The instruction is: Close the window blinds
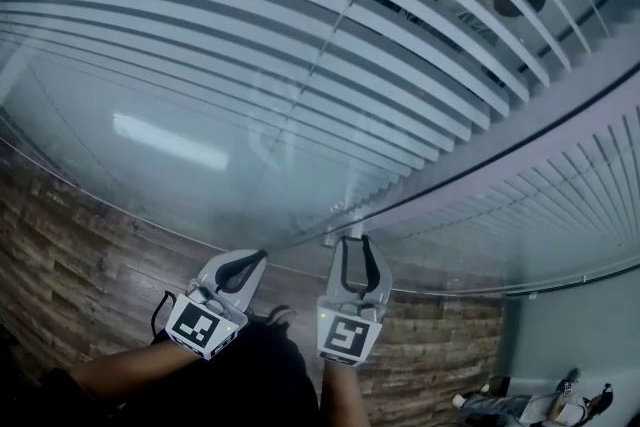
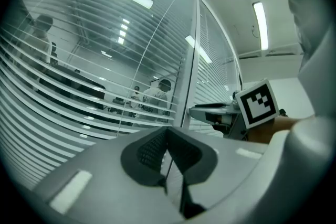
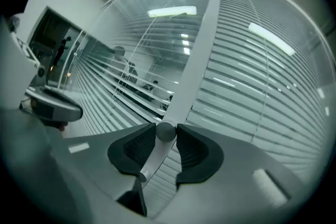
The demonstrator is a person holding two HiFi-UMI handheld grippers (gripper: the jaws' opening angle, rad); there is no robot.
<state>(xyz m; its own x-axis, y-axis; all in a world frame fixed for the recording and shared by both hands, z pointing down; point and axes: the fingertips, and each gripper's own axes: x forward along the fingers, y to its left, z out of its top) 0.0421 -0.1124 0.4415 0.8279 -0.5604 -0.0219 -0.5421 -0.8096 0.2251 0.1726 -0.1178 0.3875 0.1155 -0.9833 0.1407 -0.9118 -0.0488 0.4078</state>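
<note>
White slatted blinds [image 1: 300, 5] hang behind glass, their slats tilted apart so people in the room beyond show through. My right gripper [image 1: 352, 250] points up at them and is shut on the blinds' grey wand [image 3: 166, 132]; the wand's rounded knob sits pinched between the dark pads [image 3: 197, 152], and its rod runs down toward the camera. My left gripper [image 1: 246, 265] is just to its left, jaws together, and I make out nothing between them. In the left gripper view the left gripper [image 2: 168, 136] faces the slats [image 2: 63, 107], with the right gripper [image 2: 223, 113] beside it.
A pale upright window frame [image 3: 197, 55] splits the glazing. A second set of blinds [image 1: 560, 185] covers the pane to the right. Wood-look planks [image 1: 70, 255] lie below the glass. Loose items [image 1: 540, 403] sit on the floor at lower right.
</note>
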